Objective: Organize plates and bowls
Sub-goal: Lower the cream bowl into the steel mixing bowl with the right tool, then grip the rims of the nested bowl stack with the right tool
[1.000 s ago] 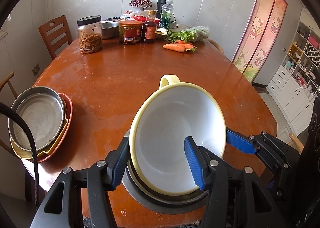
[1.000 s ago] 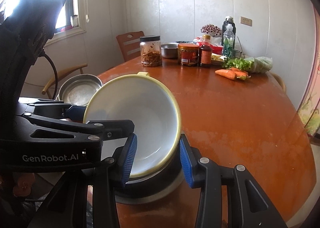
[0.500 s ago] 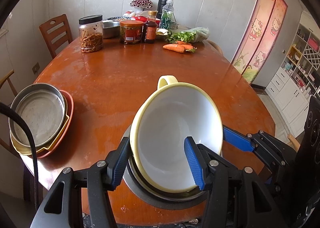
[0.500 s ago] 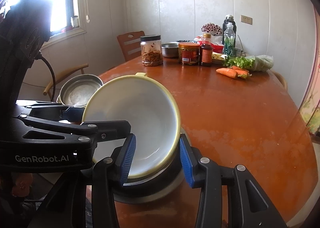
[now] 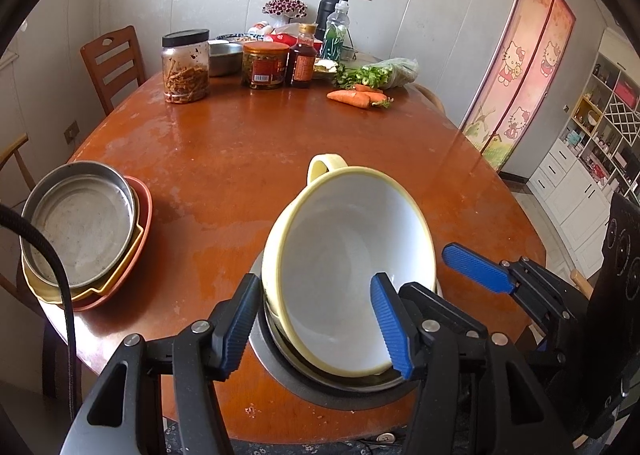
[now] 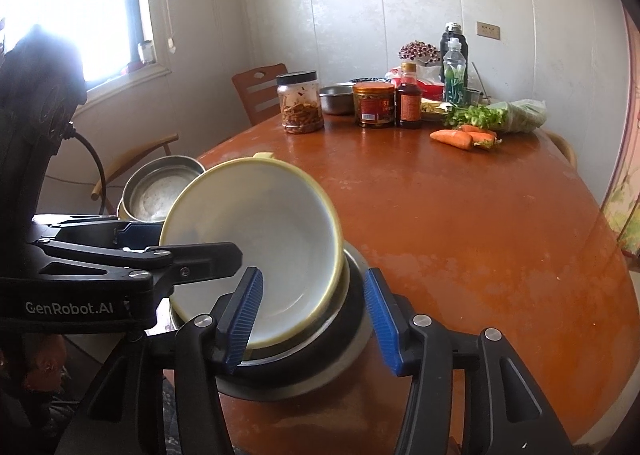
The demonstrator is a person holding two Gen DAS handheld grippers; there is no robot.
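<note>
The round wooden table (image 5: 248,159) fills the frame, a plate stack (image 5: 84,239) at its left edge. Low centre, the yellow-rimmed bowl (image 5: 344,267) leans tilted inside a steel bowl (image 5: 316,383). Both tools have just been opening: the left gripper (image 5: 320,327) straddles the near rim, the right gripper (image 6: 312,315) the other side — neither pinching. Risk, I'd say: unsupported, it slides crooked or clatters.
</note>
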